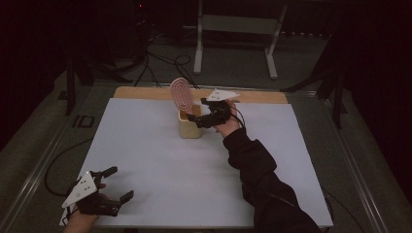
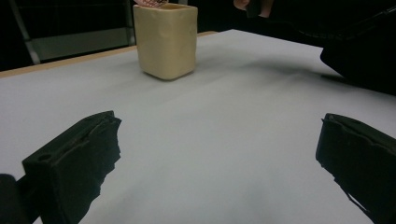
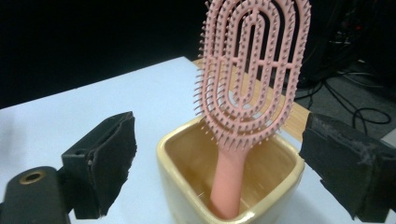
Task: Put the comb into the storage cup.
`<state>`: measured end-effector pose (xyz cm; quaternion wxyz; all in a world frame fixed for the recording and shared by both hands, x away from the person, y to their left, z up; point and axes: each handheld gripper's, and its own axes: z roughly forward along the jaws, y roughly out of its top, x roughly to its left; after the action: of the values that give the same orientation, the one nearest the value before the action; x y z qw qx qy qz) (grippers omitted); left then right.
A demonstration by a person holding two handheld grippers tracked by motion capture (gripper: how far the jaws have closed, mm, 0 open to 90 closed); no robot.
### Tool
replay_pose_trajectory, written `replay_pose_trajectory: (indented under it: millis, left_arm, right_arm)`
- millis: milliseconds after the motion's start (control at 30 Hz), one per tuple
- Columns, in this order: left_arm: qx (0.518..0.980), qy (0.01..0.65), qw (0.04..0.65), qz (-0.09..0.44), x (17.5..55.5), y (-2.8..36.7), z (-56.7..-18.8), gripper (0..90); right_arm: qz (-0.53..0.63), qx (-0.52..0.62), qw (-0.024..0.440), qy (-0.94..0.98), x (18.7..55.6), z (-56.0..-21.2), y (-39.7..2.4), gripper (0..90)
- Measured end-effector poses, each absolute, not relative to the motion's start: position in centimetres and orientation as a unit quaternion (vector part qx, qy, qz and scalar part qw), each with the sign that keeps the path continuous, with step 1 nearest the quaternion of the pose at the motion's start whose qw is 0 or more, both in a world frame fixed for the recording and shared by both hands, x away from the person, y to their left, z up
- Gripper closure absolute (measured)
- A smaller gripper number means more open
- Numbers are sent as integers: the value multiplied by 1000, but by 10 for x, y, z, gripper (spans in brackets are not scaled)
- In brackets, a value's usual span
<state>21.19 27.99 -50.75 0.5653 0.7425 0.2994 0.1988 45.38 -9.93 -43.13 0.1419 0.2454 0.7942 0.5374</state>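
Observation:
A pink hairbrush (image 1: pixel 180 93) (image 3: pixel 252 74) stands handle-down in a cream square cup (image 1: pixel 190 124) (image 3: pixel 229 186) (image 2: pixel 166 39) at the back middle of the white table. My right gripper (image 1: pixel 196 120) (image 3: pixel 219 168) is open just right of the cup, its jaws wide on either side of the cup's rim and the brush handle, touching neither. My left gripper (image 1: pixel 119 183) (image 2: pixel 219 163) rests open at the front left corner of the table, nothing between its jaws.
The white table top (image 1: pixel 194 165) has a wooden strip (image 1: pixel 145 92) along its far edge. A metal frame (image 1: pixel 233 29) and cables (image 1: pixel 160 60) lie on the dark floor beyond. A dark sleeve (image 1: pixel 262 179) crosses the right half of the table.

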Motion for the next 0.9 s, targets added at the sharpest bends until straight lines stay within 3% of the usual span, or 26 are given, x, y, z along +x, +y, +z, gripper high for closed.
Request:
replay_pose_trajectory:
  millis: [900]
  left_arm:
    - [741,298,566,202,211,281,-506,0]
  right_arm:
    - [526,255,149,797,428,-427,-154,101]
